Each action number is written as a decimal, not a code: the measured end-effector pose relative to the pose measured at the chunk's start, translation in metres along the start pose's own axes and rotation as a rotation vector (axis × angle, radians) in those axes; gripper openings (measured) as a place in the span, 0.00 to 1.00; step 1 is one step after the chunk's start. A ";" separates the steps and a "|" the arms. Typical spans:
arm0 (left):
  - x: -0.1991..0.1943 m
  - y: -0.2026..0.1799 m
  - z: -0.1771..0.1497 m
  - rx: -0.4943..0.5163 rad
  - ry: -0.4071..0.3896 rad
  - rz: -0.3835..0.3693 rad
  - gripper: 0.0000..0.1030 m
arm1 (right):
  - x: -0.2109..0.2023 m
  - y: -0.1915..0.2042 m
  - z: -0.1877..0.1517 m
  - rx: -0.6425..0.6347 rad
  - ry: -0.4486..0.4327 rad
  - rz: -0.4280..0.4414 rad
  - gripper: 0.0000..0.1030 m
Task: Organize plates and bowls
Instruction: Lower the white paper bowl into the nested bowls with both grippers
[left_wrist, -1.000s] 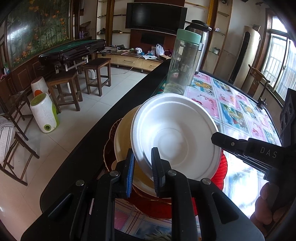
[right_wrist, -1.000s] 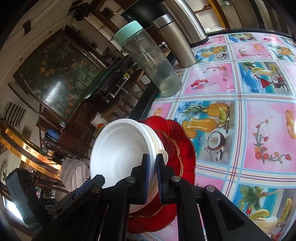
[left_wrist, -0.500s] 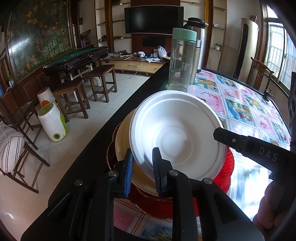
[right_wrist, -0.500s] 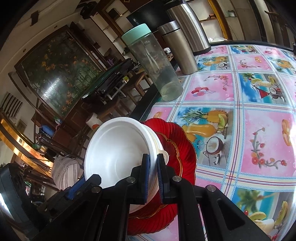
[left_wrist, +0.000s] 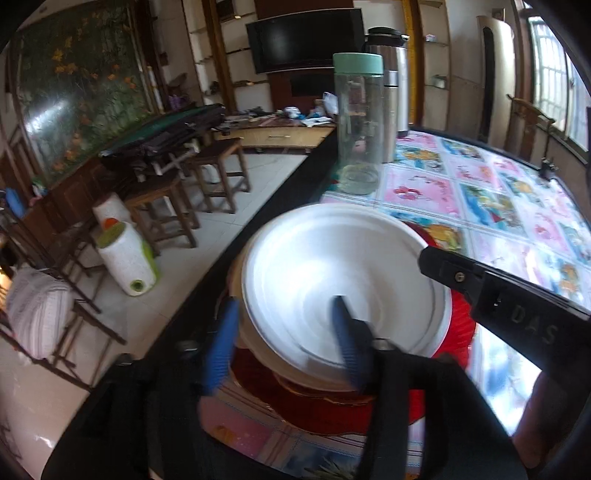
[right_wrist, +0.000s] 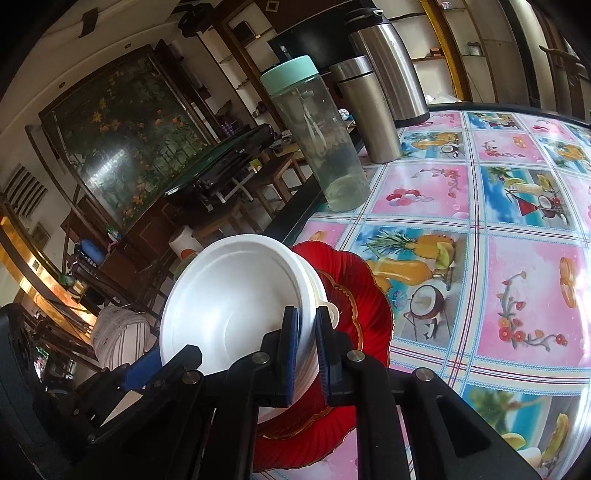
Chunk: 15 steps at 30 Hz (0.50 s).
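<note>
A white bowl rests tilted on a cream plate, which lies on a stack of red plates near the table's left edge. My right gripper is shut on the white bowl's near rim; in the left wrist view its black finger reaches in from the right. The jaws of my left gripper are opening. They blur and stand wide on either side of the bowl's rim, with neither pad pressing on it. One blue pad of the left gripper shows beside the bowl.
A clear bottle with a mint lid, a steel tumbler and a steel flask stand farther back on the fruit-print tablecloth. The table's black edge runs just left of the plates. Wooden stools stand on the floor beyond.
My left gripper's fingers have spread apart and let go of the bowl's rim. The right gripper stays clamped on the bowl, which has barely shifted.
</note>
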<state>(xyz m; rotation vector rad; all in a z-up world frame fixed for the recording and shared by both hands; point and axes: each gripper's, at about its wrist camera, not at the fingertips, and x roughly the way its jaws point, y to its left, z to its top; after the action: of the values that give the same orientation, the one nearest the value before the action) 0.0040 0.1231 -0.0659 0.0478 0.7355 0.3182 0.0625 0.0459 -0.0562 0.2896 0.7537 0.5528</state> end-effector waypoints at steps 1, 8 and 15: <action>-0.002 -0.001 0.000 0.004 -0.015 0.019 0.76 | 0.000 0.000 0.000 -0.002 0.000 0.006 0.14; -0.004 -0.001 -0.001 0.013 -0.022 0.056 0.76 | -0.005 -0.001 -0.001 -0.004 -0.007 0.026 0.29; -0.009 -0.008 -0.002 0.032 -0.029 0.065 0.76 | -0.010 -0.002 -0.002 0.006 -0.014 0.042 0.30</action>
<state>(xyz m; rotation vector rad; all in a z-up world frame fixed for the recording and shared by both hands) -0.0010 0.1128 -0.0628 0.1071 0.7115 0.3672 0.0561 0.0381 -0.0525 0.3158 0.7371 0.5880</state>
